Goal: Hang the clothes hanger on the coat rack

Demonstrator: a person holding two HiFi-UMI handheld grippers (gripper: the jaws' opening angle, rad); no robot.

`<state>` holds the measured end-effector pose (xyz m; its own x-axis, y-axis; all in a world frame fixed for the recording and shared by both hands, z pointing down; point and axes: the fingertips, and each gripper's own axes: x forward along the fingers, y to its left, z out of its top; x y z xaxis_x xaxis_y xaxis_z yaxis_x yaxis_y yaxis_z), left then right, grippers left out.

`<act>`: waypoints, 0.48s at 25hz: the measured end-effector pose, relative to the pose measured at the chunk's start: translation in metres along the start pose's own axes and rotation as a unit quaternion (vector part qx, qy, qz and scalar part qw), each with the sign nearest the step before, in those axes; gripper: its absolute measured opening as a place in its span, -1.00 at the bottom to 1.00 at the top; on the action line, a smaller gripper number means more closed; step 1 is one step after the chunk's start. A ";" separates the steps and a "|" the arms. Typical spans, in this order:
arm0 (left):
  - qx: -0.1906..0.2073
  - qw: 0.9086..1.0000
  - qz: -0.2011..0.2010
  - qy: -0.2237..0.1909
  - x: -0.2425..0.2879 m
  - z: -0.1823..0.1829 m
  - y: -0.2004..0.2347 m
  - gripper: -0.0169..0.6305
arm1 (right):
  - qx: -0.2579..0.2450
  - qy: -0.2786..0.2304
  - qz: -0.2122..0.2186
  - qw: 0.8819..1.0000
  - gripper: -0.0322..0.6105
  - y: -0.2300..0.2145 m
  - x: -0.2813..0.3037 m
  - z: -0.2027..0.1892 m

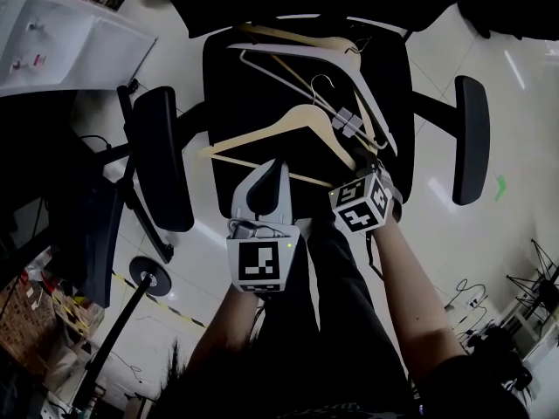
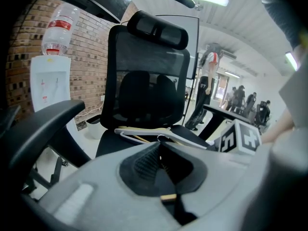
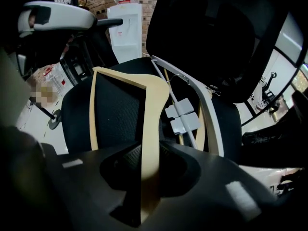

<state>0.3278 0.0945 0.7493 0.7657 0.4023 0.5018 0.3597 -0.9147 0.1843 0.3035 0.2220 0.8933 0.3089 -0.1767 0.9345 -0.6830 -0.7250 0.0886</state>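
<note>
Several hangers lie in a pile on the black office chair seat (image 1: pixel 229 85). The nearest is a pale wooden hanger (image 1: pixel 288 122), with a white hanger (image 1: pixel 354 70) and a wire hanger with grey clips (image 1: pixel 346 121) beside it. My right gripper (image 1: pixel 351 169) points steeply down over the seat's front right. In the right gripper view it (image 3: pixel 149 165) is shut on one arm of the wooden hanger (image 3: pixel 155 105), which runs up between the pads. My left gripper (image 1: pixel 269 171) hovers at the seat's front edge, shut and holding nothing (image 2: pixel 161 149); beyond it lies the white hanger (image 2: pixel 144 134).
The chair's armrests (image 1: pixel 162 155) (image 1: pixel 472 138) flank the seat, and its mesh back (image 2: pixel 149 81) rises behind. A water dispenser (image 2: pixel 50 81) stands by a brick wall at left. A round stand base (image 1: pixel 148 278) sits on the floor. People stand far off (image 2: pixel 260 112).
</note>
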 end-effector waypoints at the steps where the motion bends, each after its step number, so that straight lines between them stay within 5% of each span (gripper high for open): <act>1: 0.000 1.000 0.000 0.000 -0.002 0.002 0.001 -0.93 | 0.006 -0.006 -0.004 1.000 -0.63 -0.001 -0.006 0.000; 12: 0.013 0.999 0.020 -0.026 -0.029 0.032 0.000 -0.93 | 0.038 -0.026 -0.032 0.998 -0.63 -0.017 -0.058 -0.002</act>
<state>0.3226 0.0839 0.7081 0.8063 0.3672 0.4636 0.3415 -0.9291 0.1420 0.2961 0.2463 0.8380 0.3858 -0.1603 0.9086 -0.6086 -0.7843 0.1201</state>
